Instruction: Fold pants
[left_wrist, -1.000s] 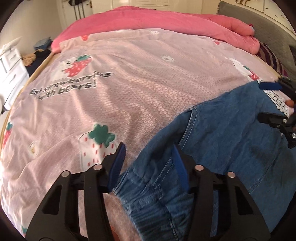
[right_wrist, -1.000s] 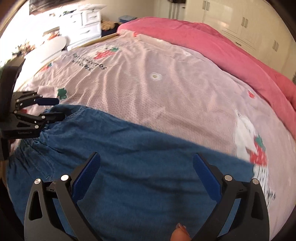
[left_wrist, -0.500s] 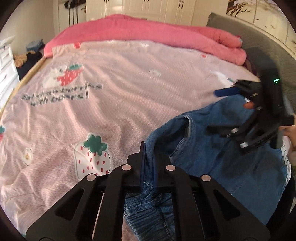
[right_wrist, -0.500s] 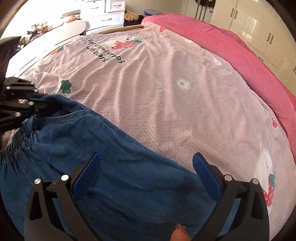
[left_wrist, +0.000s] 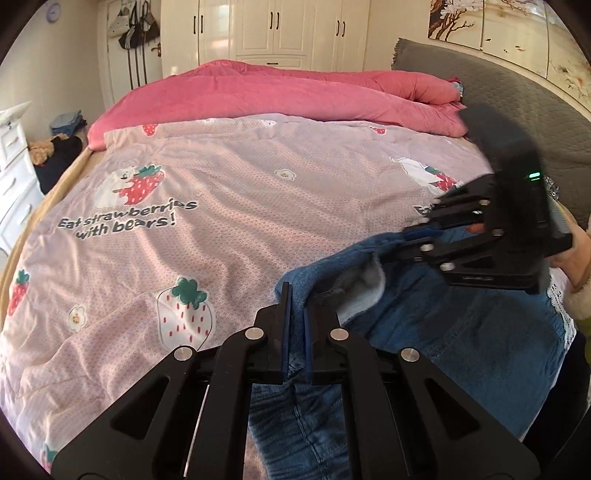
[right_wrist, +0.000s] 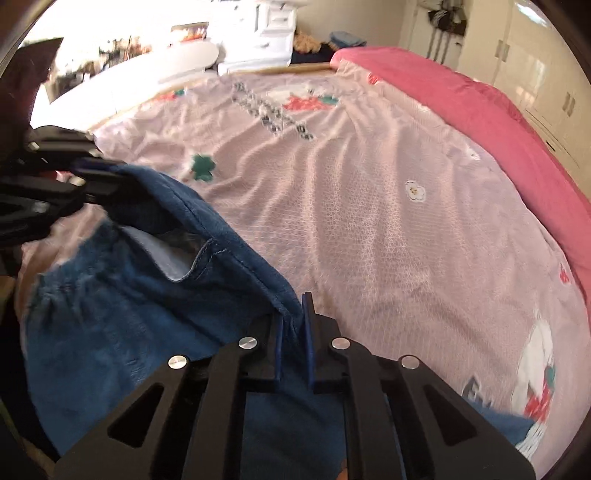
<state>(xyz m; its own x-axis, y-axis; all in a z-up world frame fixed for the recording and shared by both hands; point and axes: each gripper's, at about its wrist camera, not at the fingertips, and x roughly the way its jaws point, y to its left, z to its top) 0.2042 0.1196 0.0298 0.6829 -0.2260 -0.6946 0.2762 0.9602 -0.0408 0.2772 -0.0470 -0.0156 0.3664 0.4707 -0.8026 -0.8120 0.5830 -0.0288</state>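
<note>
On the bed, over the pink strawberry-print quilt (left_wrist: 229, 229), the blue denim pants (left_wrist: 461, 332) lay along the near edge. The left wrist view alone showed the grey headboard (left_wrist: 517, 103) and the person's hand (left_wrist: 576, 254) behind the right tool (left_wrist: 417, 236). The right wrist view alone showed the white dresser (right_wrist: 273, 26). The left tool (left_wrist: 297, 332) was closed on a raised fold of the pants' edge. The right tool (right_wrist: 293, 332) was likewise clamped on the same edge, farther along, and the denim was lifted between them, exposing the pale lining (right_wrist: 162, 254).
</note>
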